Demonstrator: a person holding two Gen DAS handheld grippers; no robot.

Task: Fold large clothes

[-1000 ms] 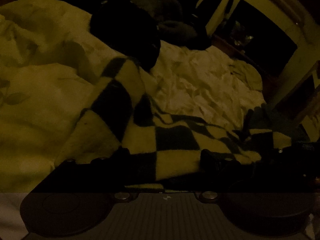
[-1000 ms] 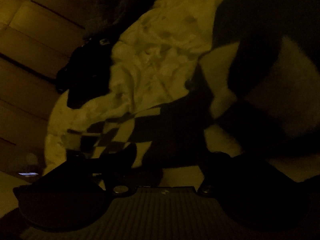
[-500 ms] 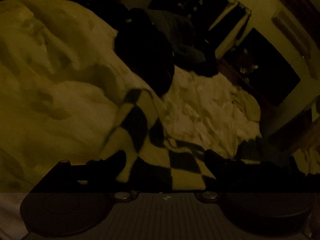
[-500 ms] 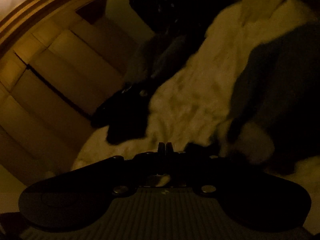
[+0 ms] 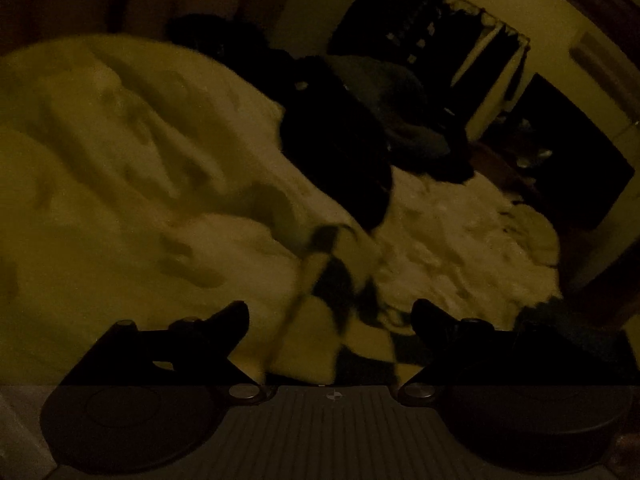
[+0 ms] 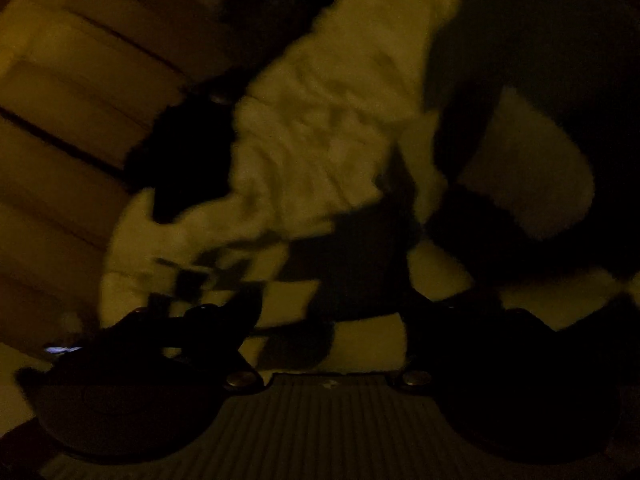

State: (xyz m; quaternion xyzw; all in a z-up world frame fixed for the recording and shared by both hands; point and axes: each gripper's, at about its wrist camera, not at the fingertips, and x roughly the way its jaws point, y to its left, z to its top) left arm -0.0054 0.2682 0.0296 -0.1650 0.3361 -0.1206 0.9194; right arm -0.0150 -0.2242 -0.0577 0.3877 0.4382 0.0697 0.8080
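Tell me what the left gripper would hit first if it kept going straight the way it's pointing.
Most likely the checkered garment: it lies between the open fingers of the left gripper and stretches ahead. Beyond it lies the pale bedding. Depth is hard to judge in this dim view.

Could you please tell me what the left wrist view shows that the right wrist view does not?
Only the left wrist view: a dark shelf unit against the far wall. Only the right wrist view: wooden panelling beside the bed. Both: the checkered garment between spread fingers, pale rumpled bedding, and a dark garment lying on it.
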